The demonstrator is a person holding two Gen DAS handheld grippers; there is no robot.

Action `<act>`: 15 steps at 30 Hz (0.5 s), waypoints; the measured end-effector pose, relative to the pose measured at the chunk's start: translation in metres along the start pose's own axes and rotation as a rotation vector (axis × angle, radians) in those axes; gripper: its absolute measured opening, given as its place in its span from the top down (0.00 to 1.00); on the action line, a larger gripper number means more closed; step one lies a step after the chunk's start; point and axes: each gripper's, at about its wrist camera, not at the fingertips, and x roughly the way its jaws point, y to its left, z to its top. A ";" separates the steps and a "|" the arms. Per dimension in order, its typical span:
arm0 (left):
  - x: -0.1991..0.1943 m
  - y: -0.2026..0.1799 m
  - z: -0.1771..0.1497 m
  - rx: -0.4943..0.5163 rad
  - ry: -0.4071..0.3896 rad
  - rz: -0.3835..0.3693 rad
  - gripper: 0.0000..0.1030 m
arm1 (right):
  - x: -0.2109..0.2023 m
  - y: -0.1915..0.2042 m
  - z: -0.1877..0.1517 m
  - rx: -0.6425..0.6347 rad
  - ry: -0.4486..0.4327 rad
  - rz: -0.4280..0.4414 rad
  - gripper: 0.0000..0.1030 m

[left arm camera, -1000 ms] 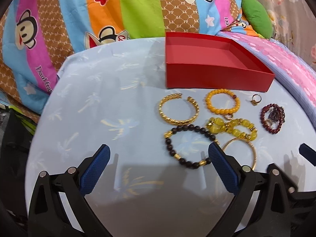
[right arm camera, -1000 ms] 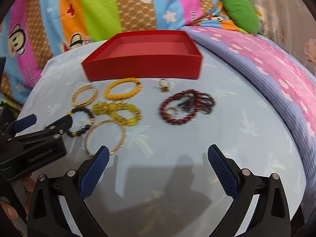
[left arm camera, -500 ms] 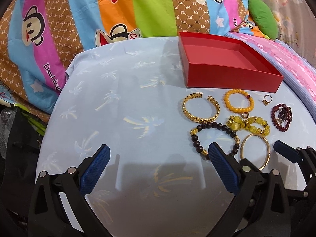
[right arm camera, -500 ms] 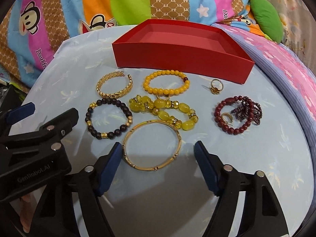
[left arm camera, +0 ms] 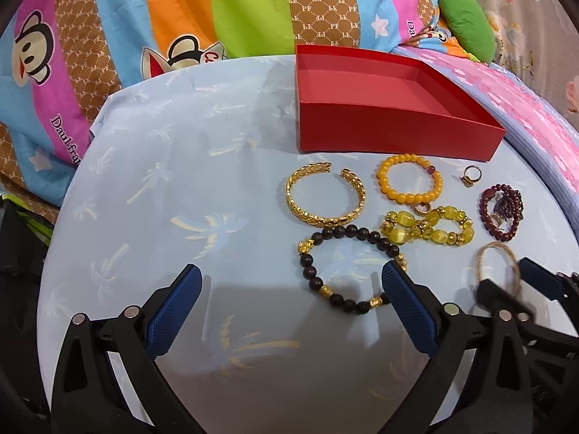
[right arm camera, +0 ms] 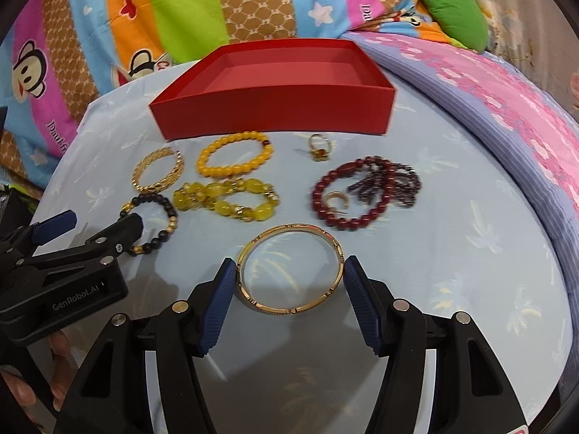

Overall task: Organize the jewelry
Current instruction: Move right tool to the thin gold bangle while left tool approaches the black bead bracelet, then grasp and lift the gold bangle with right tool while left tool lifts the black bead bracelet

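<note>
A thin gold bangle lies flat on the light blue cloth, between the blue pads of my right gripper. Its jaws are closing around it; the left pad sits at the rim and the right pad is a hair off. Beyond it lie a yellow bracelet, an orange bead bracelet, a gold cuff, a black bead bracelet, dark red beads and a ring. The red box stands empty behind them. My left gripper hangs open over bare cloth, the black bead bracelet beside its right finger.
The round table's cloth has free room on the left half. Colourful cartoon bedding rises behind the table, with a pink spread to the right. A hand holds the left gripper's handle.
My right gripper has come in over the gold bangle and its jaws have narrowed from wide open to just astride it. The left gripper stays open in much the same place.
</note>
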 end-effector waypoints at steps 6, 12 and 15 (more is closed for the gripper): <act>0.013 0.011 0.001 -0.031 0.045 -0.004 0.24 | -0.002 -0.008 0.000 0.017 -0.005 0.004 0.43; 0.012 -0.001 0.002 0.019 0.020 -0.015 0.50 | -0.002 -0.003 -0.001 0.001 -0.003 0.016 0.43; 0.010 -0.007 0.003 0.039 0.013 -0.033 0.75 | -0.003 -0.004 -0.001 0.002 -0.005 0.018 0.43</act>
